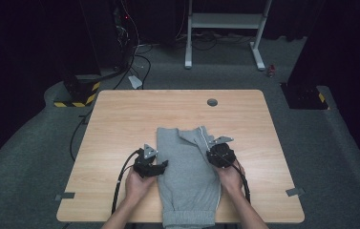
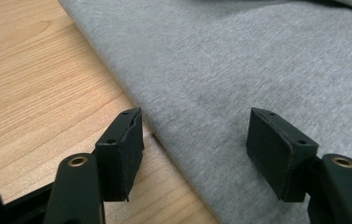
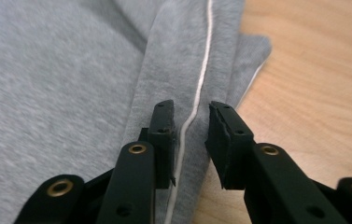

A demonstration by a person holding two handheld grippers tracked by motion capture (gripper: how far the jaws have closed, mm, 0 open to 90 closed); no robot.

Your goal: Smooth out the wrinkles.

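Soft, limp grey sweatpants (image 1: pixel 187 176): grip at folded side edges. Left gripper (image 2: pixel 194 144) wide open over the edge, holding nothing; right gripper (image 3: pixel 190 140) narrowly parted astride the white-piped seam (image 3: pixel 201 70), unclamped.

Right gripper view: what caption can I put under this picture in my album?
The right gripper, jaws slightly apart, straddles the white stripe on grey sweatpants lying on the wooden table.

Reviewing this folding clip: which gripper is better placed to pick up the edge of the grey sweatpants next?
Probably the right gripper: its narrowly parted jaws straddle the white-striped edge fold of the grey sweatpants, though they do not look clamped. The left gripper stands wide open at the opposite edge, one jaw over the table.
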